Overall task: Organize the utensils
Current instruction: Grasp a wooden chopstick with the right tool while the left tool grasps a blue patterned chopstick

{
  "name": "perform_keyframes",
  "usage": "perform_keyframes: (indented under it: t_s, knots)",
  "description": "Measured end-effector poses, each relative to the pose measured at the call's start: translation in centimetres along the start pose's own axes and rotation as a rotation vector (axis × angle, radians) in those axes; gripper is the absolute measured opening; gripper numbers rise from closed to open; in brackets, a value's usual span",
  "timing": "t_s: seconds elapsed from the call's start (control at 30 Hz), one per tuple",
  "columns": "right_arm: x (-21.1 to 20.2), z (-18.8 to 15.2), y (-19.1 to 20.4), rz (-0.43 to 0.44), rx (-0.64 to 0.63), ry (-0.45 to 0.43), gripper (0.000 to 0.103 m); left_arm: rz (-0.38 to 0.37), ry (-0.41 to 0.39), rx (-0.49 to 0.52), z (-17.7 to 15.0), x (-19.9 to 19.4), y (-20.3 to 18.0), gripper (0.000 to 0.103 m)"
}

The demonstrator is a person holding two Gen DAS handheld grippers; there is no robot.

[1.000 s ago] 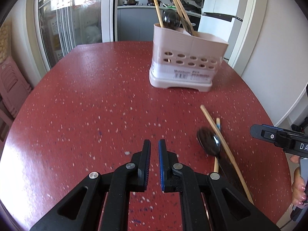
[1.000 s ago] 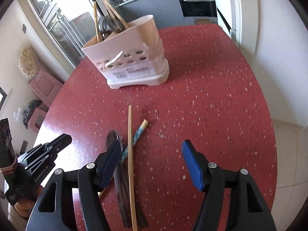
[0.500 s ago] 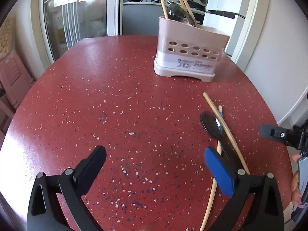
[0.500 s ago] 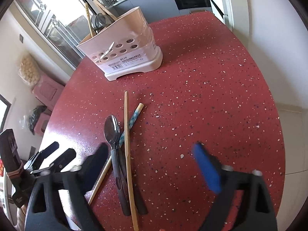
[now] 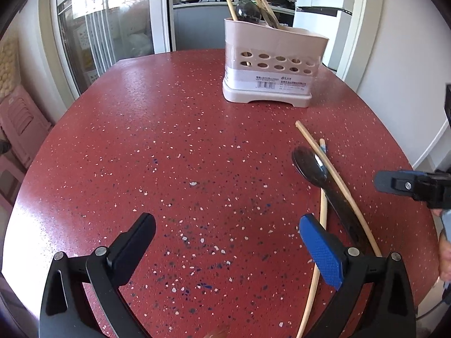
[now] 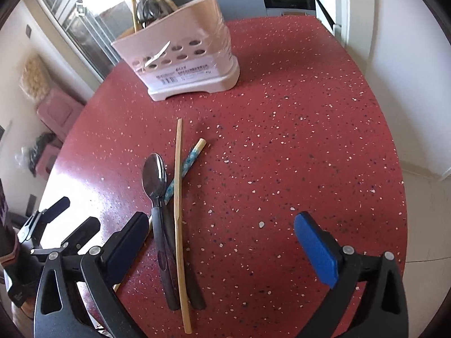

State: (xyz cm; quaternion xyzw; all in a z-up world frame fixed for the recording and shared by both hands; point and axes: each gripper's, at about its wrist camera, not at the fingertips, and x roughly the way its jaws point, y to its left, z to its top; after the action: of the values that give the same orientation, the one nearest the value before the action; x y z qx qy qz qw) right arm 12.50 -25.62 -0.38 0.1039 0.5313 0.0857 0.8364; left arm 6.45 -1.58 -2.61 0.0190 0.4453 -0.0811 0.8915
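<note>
Left gripper [image 5: 227, 235]: hovering over bare tabletop, jaws spread wide, gripping nothing.
Right gripper [image 6: 221, 233]: jaws standing wide apart, holding nothing.
Loose utensils: dark-handled metal spoon [image 6: 154, 178], plain bamboo chopstick [image 6: 178, 197] and blue-patterned chopstick [image 6: 186, 163] are lying crossed on the red speckled round table [image 6: 296, 129].
Pale pink perforated plastic utensil holder [image 5: 270, 67]: standing farther back, holding chopsticks and a spoon.

L gripper [image 5: 227, 242]: jaws wide apart, nothing btwn, angled down over tabletop. R gripper [image 6: 221, 243]: same, jaws fully spread, empty. Hand [image 5: 445, 250] partly seen at edge.
</note>
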Motion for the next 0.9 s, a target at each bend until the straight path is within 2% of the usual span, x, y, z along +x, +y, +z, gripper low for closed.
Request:
perform_keyframes:
  t_s: [0.17,0.33,0.5,0.77,0.9]
  knots:
    - [0.9,0.6,0.8,-0.036,-0.027,0.034,0.103,-0.019,0.017,0.029,-0.5,-0.1,-0.4,0.103]
    - [1.8,1.2,1.7,-0.058,-0.058,0.068,0.097,-0.036,0.034,0.059,-1.3,0.0,-1.1,0.103]
    - [2.8,1.4,2.5,-0.086,-0.084,0.107,0.077,-0.046,0.052,0.094,-1.7,0.2,-1.7,0.103]
    - [4.1,1.9,3.7,-0.099,-0.119,0.141,0.061,-0.067,0.082,0.116,-2.0,0.6,-2.4,0.103]
    - [4.9,2.4,4.9,-0.135,-0.168,0.153,0.048,-0.070,0.094,0.120,-1.8,1.0,-2.9,0.103]
